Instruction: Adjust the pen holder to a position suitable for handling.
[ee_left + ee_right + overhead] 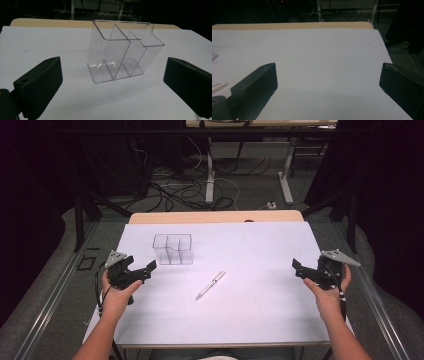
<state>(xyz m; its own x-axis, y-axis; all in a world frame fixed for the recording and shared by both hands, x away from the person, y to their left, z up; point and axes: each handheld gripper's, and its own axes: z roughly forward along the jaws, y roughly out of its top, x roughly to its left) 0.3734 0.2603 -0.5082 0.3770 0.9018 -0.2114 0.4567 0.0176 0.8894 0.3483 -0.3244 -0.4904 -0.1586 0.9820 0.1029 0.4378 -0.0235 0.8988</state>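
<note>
A: How far along was it?

B: Hardly started, I judged. The left gripper [150, 268] hung with jaws wide and nothing between them, near the clear organizer [173, 249], which stood upright with its compartments bare. The pen [211, 284] lay flat on the white table [260, 315], apart from the organizer. The right gripper [297, 266] waited at the far edge, also spread wide and holding nothing.

A: Anything hard to make out?

B: In the right gripper view the pen [219, 86] was cut off at the frame's edge, and I couldn't tell which end was its tip.

Clear divided organizer [122, 52] upright beyond open tongs [112, 82].
</note>
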